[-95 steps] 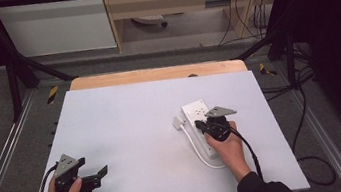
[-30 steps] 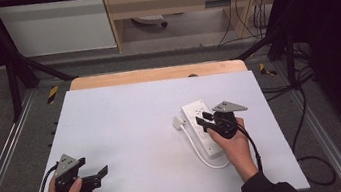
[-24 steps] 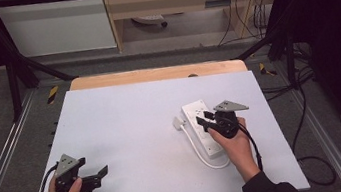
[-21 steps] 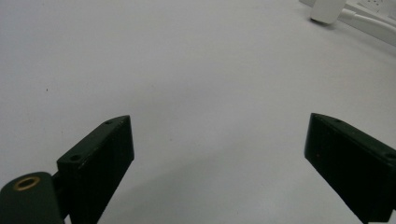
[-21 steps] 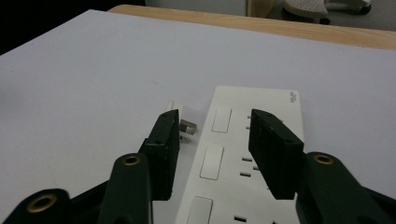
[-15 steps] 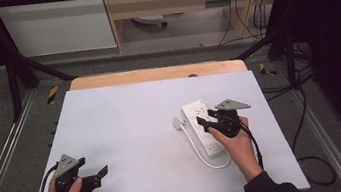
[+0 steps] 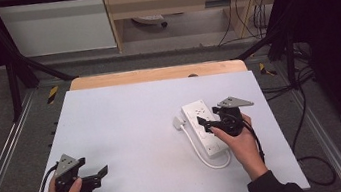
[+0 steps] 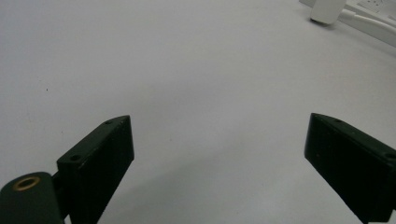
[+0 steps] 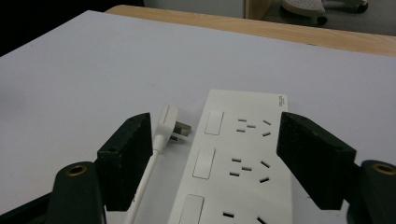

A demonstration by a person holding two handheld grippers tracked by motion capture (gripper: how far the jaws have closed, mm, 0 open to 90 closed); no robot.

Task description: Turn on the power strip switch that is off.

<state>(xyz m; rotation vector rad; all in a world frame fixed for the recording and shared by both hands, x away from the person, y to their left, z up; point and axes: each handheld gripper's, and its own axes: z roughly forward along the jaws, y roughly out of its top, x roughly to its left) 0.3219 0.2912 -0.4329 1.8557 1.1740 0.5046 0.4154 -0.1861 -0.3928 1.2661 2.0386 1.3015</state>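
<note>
A white power strip (image 7: 204,128) (image 9: 243,158) lies on the white table, right of centre. Its white cable (image 7: 201,152) loops round the near end, and its plug (image 7: 178,122) (image 9: 168,123) rests just left of the strip. My right gripper (image 7: 207,123) (image 9: 219,158) hovers open over the strip, its jaws standing either side of the strip's width. My left gripper (image 7: 99,174) (image 8: 219,154) is open near the table's front left corner, over bare table, with nothing between its jaws.
The white table (image 7: 127,122) has a wooden strip (image 7: 155,74) along its far edge. Black frame posts and metal rails flank the table. Cables hang at the right (image 7: 306,107). A white cabinet (image 7: 57,26) and wooden furniture stand beyond.
My right gripper has drifted slightly right and forward over the power strip. The left gripper has stayed still.
</note>
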